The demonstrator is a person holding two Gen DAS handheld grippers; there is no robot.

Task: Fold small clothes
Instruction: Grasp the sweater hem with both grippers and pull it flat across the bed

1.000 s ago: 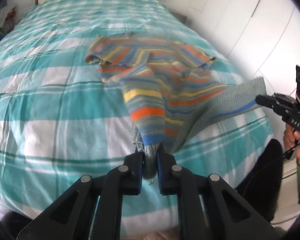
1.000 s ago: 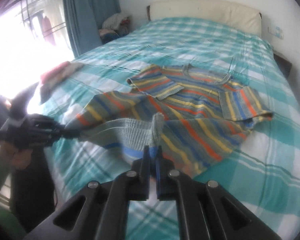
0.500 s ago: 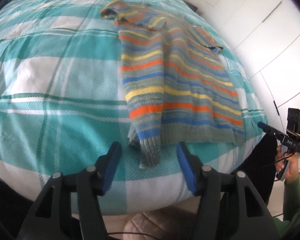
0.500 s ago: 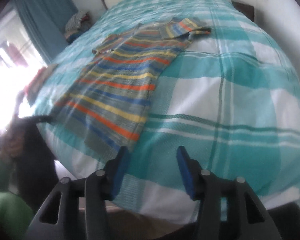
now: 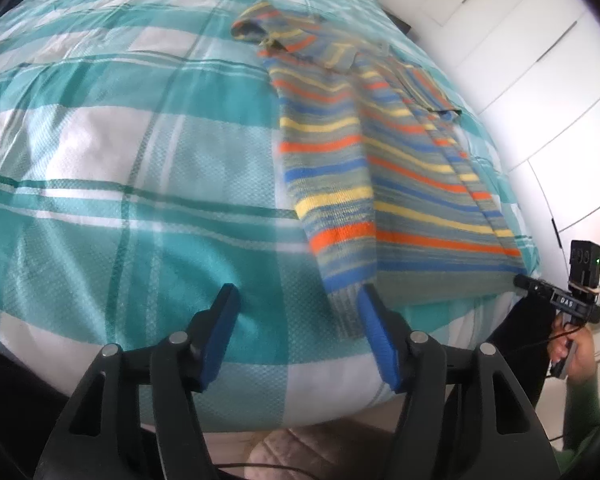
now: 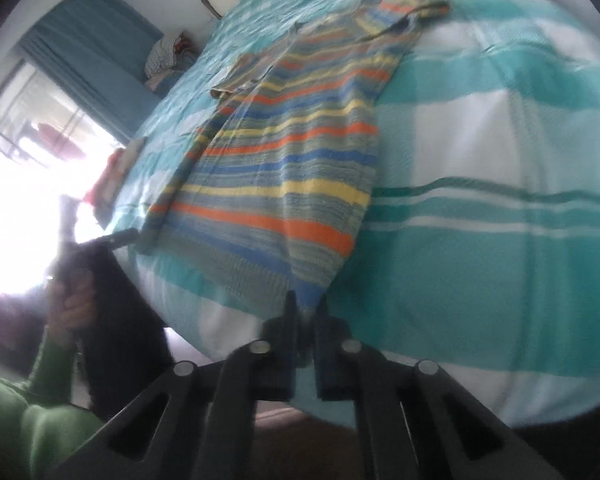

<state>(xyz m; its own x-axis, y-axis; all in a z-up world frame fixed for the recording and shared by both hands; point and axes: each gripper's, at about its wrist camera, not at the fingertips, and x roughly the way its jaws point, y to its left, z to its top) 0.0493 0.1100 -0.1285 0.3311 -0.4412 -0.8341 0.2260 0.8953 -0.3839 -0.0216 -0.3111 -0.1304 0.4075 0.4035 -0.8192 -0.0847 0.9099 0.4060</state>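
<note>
We see our left claw point(image 5: 296, 312) opening over the bed point(image 5: 140, 184), nothing gripped; our right claw point(image 6: 306, 312) is clamped on the striped sweater's point(image 6: 292, 168) hem corner.

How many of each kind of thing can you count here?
Striped sweater: 1
Checked bed cover: 1
Handheld grippers: 2, left gripper and right gripper
Teal curtain: 1
Total: 5
</note>
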